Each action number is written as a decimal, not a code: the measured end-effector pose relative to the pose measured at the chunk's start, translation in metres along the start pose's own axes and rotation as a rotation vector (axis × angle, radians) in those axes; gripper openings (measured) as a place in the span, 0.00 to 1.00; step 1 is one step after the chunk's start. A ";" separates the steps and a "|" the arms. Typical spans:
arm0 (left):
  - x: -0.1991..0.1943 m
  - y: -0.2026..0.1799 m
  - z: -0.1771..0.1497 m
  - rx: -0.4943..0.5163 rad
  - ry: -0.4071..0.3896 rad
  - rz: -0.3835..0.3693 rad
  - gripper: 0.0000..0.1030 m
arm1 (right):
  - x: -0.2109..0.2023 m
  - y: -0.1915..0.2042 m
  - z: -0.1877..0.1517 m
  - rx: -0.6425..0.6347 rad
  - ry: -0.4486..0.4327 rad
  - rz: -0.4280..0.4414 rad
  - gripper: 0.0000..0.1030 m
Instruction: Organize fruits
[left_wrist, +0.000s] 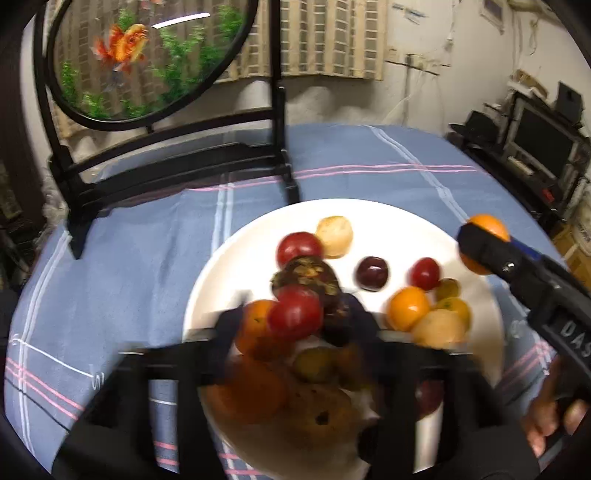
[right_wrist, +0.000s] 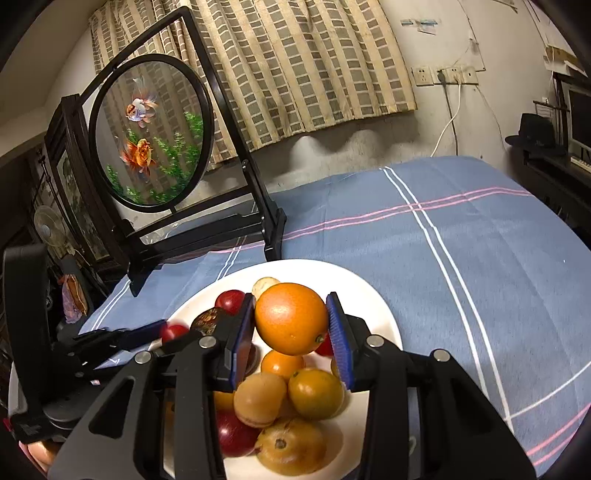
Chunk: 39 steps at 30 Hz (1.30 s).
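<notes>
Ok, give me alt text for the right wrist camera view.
The right gripper holds an orange above a white plate of mixed fruit on a blue striped cloth. A round goldfish screen stands behind.

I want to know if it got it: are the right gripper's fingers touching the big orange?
Touching. The right wrist view shows both blue fingers pressed against the orange.

A lived-in room of a private home: beyond the fingers a checked curtain (right_wrist: 280, 74) hangs on a worn plaster wall with sockets (right_wrist: 447, 75); a framed goldfish screen (right_wrist: 151, 129) stands ahead and left on a blue plaid cloth (right_wrist: 461, 258); a white plate (right_wrist: 384, 317) of fruit lies below them.
</notes>
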<state>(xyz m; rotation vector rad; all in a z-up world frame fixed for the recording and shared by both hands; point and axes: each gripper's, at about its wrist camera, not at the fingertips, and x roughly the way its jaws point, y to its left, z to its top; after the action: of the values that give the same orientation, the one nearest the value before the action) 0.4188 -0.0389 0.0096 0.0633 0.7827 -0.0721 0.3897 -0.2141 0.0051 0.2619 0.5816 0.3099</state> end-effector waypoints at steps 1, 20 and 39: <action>-0.005 0.001 0.000 0.000 -0.040 0.032 0.80 | 0.002 0.000 0.000 -0.003 0.006 0.005 0.38; -0.113 0.018 -0.033 0.011 -0.134 0.142 0.96 | -0.023 0.030 -0.001 -0.077 0.051 0.033 0.63; -0.175 0.016 -0.121 -0.044 -0.156 0.093 0.98 | -0.175 0.027 -0.094 -0.294 0.006 0.006 0.99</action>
<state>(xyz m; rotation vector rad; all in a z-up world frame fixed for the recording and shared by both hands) 0.2115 -0.0053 0.0486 0.0519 0.6239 0.0286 0.1914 -0.2369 0.0250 -0.0208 0.5339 0.3970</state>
